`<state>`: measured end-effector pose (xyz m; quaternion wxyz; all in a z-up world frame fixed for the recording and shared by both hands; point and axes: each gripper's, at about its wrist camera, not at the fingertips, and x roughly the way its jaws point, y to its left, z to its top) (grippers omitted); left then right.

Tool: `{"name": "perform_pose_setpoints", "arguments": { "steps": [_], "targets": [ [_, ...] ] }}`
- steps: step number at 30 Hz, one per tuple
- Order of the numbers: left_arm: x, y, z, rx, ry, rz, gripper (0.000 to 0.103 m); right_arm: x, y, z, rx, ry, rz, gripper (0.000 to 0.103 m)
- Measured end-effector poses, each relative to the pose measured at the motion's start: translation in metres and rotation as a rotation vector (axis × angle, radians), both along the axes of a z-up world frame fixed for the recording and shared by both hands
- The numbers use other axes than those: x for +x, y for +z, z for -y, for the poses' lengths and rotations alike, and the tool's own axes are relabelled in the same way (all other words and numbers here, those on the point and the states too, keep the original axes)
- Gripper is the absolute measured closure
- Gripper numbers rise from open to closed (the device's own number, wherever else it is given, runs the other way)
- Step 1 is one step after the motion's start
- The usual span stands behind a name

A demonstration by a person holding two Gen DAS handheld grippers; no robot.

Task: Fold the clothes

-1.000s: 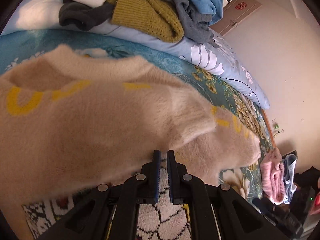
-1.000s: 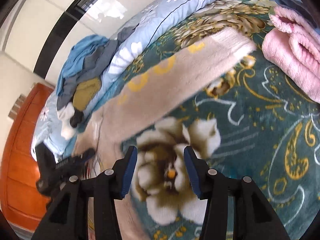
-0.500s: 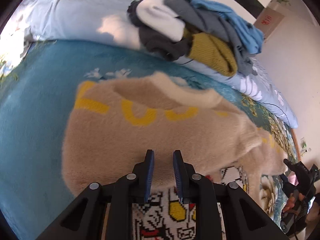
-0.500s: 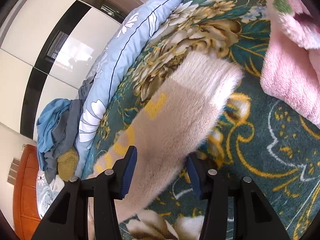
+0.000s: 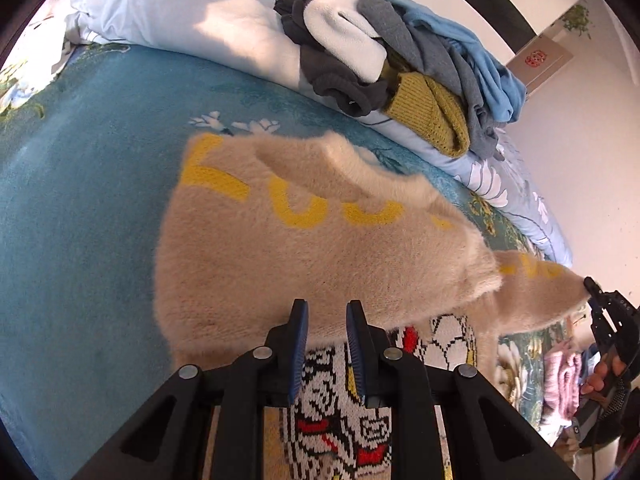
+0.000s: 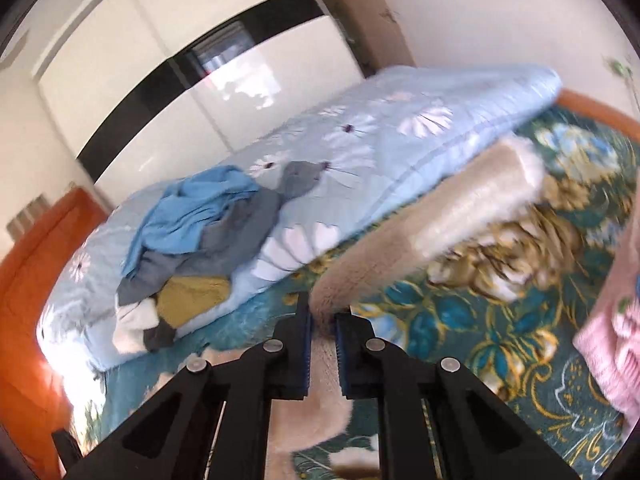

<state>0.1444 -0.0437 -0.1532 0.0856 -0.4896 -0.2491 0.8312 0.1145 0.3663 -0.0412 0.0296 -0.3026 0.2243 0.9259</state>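
A fuzzy beige sweater [image 5: 320, 240] with yellow letters lies on the teal floral blanket [image 5: 80, 208], its left sleeve folded over the body. My left gripper [image 5: 326, 316] is open just above the sweater's lower part, over a knitted cartoon patch [image 5: 344, 408]. My right gripper [image 6: 323, 320] is shut on the sweater's right sleeve [image 6: 440, 220] and holds it lifted off the bed. In the left wrist view the right gripper [image 5: 600, 304] shows at the sleeve's end.
A pile of unfolded clothes [image 5: 400, 68] sits on a light blue floral quilt [image 5: 180, 16] at the back. Folded pink clothes [image 6: 612, 336] lie to the right on the blanket. An orange headboard [image 6: 36, 280] stands at the left.
My left gripper has opened wider and drawn back from the sweater. My right gripper has closed on the sleeve and lifted it.
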Motion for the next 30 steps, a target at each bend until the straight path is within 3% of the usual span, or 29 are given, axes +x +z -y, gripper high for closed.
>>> {"name": "perform_pose_setpoints", "arguments": {
  "steps": [3, 8, 12, 17, 22, 25, 30],
  "targets": [
    [0.01, 0.011, 0.019, 0.01, 0.024, -0.014, 0.076, -0.012, 0.026, 0.055, 0.077, 0.138, -0.044, 0.092],
    [0.028, 0.025, 0.05, 0.015, 0.053, -0.037, 0.07, -0.031, 0.028, 0.143, 0.141, 0.306, -0.024, 0.092],
    [0.041, 0.027, 0.071, 0.009, 0.072, -0.033, 0.066, -0.032, 0.007, 0.211, 0.196, 0.434, 0.021, 0.092],
    [0.053, 0.017, 0.09, 0.026, 0.099, -0.001, 0.065, -0.028, -0.051, 0.28, 0.313, 0.568, 0.159, 0.092],
    [0.056, 0.012, 0.095, 0.041, 0.115, 0.013, 0.065, -0.012, -0.094, 0.299, 0.352, 0.598, 0.258, 0.091],
    [0.052, 0.017, 0.092, 0.053, 0.116, -0.001, 0.065, -0.006, -0.101, 0.302, 0.333, 0.593, 0.272, 0.089],
    [0.033, 0.035, 0.077, 0.079, 0.094, -0.056, 0.064, -0.002, -0.105, 0.32, 0.401, 0.629, 0.282, 0.089]
  ]
}}
